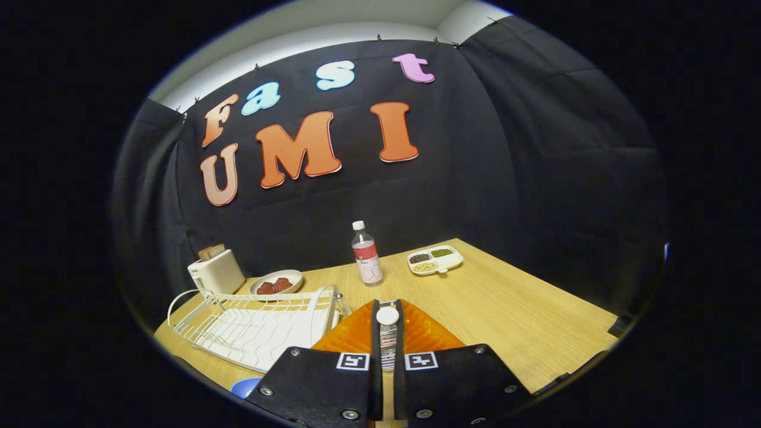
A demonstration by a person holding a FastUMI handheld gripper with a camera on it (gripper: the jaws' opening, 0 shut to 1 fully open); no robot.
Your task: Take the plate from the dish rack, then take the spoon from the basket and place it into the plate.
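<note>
Your tongs (387, 324) are clamped on the white spoon (387, 316) at lower centre over the orange plate (425, 333); it's light, slick, so grip its handle firmly.

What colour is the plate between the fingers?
Orange, ribbed plate, gripped edge-on; gripper view shows it best.

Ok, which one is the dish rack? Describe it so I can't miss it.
On the wooden table, look beside the gripper, whose fingers are shut on the orange plate. The dish rack lies there, in front of the toaster and the meat plate. It alone is an open white wire frame.
</note>
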